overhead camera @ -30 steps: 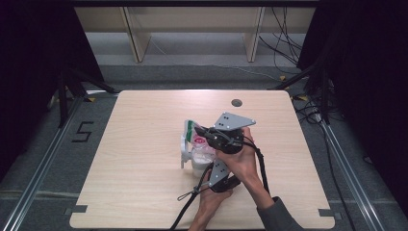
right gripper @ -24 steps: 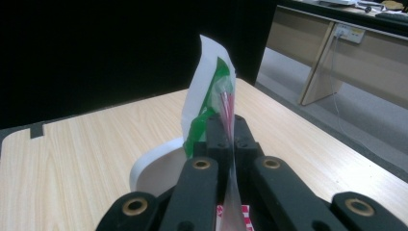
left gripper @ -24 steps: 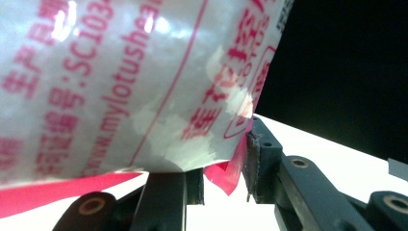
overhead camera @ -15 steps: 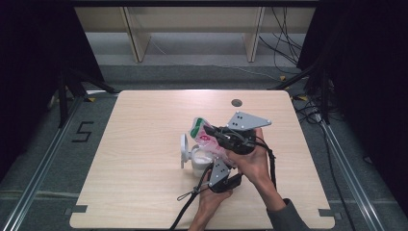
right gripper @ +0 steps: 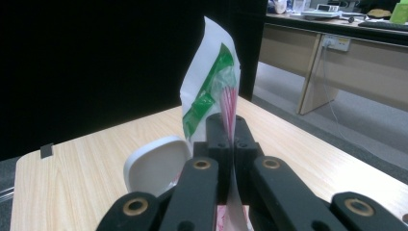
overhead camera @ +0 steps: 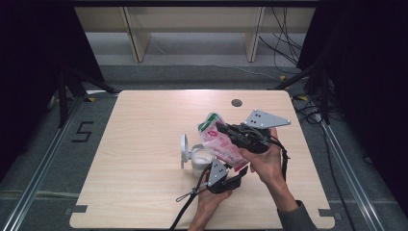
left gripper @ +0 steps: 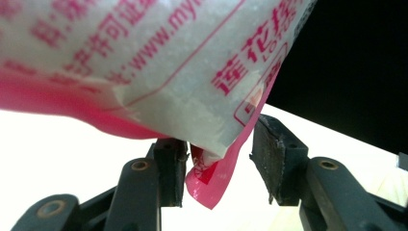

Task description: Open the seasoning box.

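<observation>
High view: near the table's (overhead camera: 144, 144) middle, the right gripper (overhead camera: 222, 129) holds a pink-and-white pouch (overhead camera: 219, 142) tilted over an open white jar (overhead camera: 201, 161), its hinged lid (overhead camera: 184, 150) standing at the left. In the right gripper view the jaws are clamped on the pouch's edge. The left gripper's (left gripper: 219, 163) jaws have just been opening; the pouch's pink lower corner hangs between them, unpinched.

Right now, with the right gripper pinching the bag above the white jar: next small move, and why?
Probably draw the left gripper down and away. Its jaws have just been opening and the bag corner hangs loose between its pads. The right gripper is clamped on the bag, so it can carry it off the jar.
</observation>
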A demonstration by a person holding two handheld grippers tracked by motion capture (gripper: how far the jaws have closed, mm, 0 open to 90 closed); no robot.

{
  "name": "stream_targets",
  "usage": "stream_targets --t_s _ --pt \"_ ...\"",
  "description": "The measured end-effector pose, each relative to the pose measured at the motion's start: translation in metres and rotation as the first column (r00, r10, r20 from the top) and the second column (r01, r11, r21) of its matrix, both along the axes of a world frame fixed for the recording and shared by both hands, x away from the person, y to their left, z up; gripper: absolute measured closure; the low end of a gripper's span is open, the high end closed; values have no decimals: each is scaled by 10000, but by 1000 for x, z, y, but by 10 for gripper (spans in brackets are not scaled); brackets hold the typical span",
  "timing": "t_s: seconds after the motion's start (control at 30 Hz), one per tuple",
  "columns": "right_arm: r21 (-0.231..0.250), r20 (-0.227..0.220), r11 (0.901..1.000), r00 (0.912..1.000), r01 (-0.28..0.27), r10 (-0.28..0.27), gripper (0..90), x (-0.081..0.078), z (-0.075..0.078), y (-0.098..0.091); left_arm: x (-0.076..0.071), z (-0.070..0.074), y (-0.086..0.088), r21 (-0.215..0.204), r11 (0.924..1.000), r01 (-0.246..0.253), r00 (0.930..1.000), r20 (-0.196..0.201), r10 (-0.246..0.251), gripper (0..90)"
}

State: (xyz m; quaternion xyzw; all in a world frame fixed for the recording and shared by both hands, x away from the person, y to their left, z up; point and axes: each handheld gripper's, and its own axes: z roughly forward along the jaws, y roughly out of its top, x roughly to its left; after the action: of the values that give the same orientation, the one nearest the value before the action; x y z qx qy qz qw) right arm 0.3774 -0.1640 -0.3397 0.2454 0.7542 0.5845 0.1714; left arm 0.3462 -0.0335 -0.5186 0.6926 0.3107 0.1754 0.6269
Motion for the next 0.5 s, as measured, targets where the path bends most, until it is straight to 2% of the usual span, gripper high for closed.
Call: stream_targets --t_s 0.07,0.1,0.17,0.2,0.27,0.33,0.4,0.43,0.47,0.5 --pt "121 15 9999 10000 -90 90 900 1 -2 -4 0 0 1 20 10000 -55 10000 -74 55 534" --pt "189 -169 9998 9998 -56 59 900 0 -2 -5 0 -1 1 5 10000 -65 9999 -93 65 529" --pt "191 -98 9998 9999 -57 59 900 1 -4 -9 -1 -2 1 151 9999 -63 9999 -151 65 518" --pt "414 -200 9989 9995 -216 224 900 3 -6 -11 -1 -2 1 108 9999 -10 9998 -183 12 514" --pt "725 -594 9973 9981 -125 168 900 1 -6 -15 -1 -2 1 122 9999 64 9998 -192 -62 500" --pt "672 -314 9977 9994 -114 135 900 2 -6 -20 -1 -1 3 88 9999 107 9997 -217 -105 476" --pt "835 -546 9965 9985 -50 96 900 0 -6 -22 -3 2 4 -26 10000 82 9998 -154 -82 456" --pt "881 -413 9961 9991 -31 68 900 1 -7 -24 -4 4 5 82 10000 23 9998 -179 -22 444" --pt "941 -500 9956 9987 -17 64 900 1 -7 -25 -4 4 6 -36 10000 80 9999 -146 -81 430" --pt "832 -306 9965 9995 44 -18 900 2 -7 -27 -5 5 7 62 10000 46 9998 -184 -45 426"
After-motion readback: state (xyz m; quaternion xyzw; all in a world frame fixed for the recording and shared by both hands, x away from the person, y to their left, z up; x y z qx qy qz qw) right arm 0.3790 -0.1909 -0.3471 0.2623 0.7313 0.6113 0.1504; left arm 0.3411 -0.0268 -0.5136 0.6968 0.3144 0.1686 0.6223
